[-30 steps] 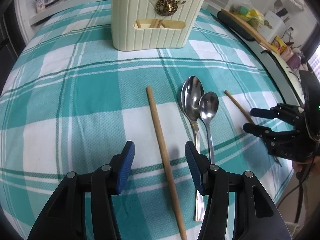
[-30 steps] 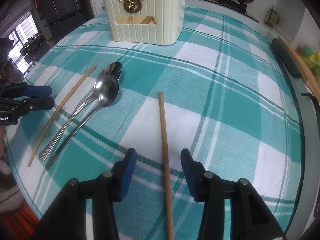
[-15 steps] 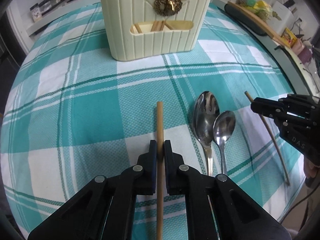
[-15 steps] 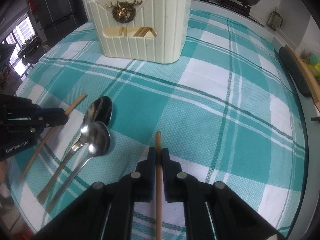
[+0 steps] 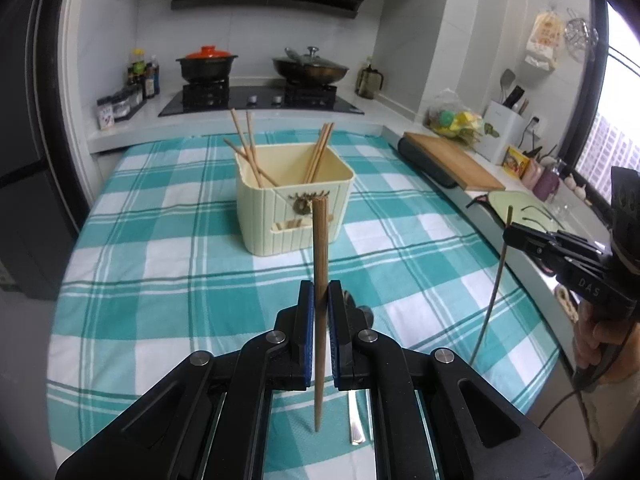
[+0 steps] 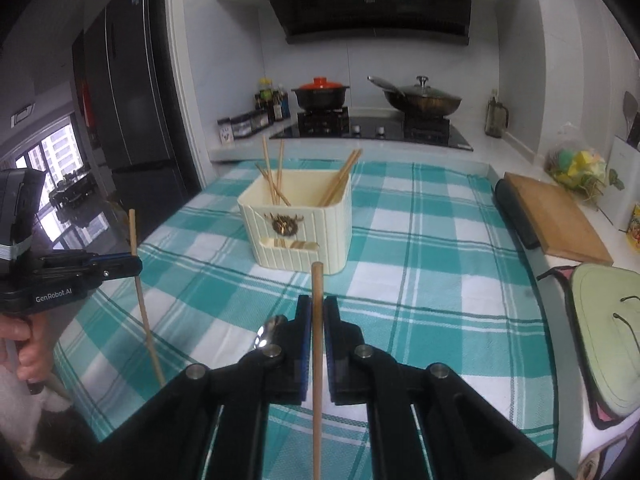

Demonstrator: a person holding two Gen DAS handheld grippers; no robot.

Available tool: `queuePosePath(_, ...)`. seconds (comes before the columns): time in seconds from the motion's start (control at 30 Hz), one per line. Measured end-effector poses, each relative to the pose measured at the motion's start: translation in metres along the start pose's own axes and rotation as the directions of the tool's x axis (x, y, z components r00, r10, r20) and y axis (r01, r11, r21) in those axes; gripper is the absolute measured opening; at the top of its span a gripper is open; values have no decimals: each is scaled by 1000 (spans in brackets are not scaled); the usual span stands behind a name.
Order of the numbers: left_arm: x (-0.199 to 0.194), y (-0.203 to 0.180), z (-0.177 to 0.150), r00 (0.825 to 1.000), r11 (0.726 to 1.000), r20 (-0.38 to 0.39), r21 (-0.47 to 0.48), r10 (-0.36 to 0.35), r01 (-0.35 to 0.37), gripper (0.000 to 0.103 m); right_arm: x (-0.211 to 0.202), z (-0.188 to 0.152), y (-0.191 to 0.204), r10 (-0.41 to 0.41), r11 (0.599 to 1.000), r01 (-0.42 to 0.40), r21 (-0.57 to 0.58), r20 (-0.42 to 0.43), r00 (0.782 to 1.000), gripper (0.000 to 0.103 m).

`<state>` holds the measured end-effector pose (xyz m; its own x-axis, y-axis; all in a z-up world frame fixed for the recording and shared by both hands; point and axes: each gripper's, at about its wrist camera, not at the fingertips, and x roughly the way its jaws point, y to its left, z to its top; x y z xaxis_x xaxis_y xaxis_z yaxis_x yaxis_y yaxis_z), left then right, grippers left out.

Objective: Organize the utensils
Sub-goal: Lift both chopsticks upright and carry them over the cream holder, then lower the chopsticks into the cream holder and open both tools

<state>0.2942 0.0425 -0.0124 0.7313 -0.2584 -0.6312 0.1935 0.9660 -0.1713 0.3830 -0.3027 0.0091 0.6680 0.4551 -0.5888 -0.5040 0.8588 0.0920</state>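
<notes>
My left gripper [image 5: 320,292] is shut on a wooden chopstick [image 5: 320,248] and holds it upright above the table. My right gripper [image 6: 317,308] is shut on a second chopstick [image 6: 317,292], also upright. Each gripper shows in the other view, the right one [image 5: 510,236] and the left one [image 6: 136,266], each with its chopstick hanging down. The cream utensil holder [image 5: 294,208] stands ahead on the checked cloth, also in the right wrist view [image 6: 298,220], with several chopsticks in it. Two spoons lie under the grippers, one bowl [image 6: 268,332] and one handle end [image 5: 354,420] showing.
The table with a teal checked cloth [image 5: 160,264] runs back to a counter with a stove, pots and jars. A wooden cutting board [image 6: 556,216] and a dark roll lie along the right edge. A pale green mat [image 6: 604,336] sits at the near right.
Both grippers closed on their chopsticks on the cloth, then lifted them off the table and tilted them upright. The spoons stayed on the cloth.
</notes>
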Motion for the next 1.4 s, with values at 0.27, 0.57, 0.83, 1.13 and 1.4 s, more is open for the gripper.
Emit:
queuePosePath(0.27, -32, 5, 34, 993, 999, 114, -37, -21, 25, 5, -24, 25, 10, -24, 1000, 23, 9, 162, 986, 6)
queuePosePath(0.57, -38, 25, 138, 968, 997, 249, -74, 24, -5, 5, -6, 120, 11, -15, 1000, 15, 0, 302, 953, 6)
queuePosePath(0.83, 23, 43, 208, 943, 991, 318, -115, 102, -69, 5, 59, 211, 7, 1, 1000, 4, -11, 425, 905, 6)
queuePosePath(1.13, 136, 76, 190, 984, 981, 115, -158, 133, -114, 5, 190, 211, 4, 57, 998, -64, 22, 220, 974, 6)
queuePosePath(1.4, 164, 83, 168, 990, 977, -21, -162, 138, -140, 36, 253, 188, 9, 92, 994, -91, 66, -18, 996, 17)
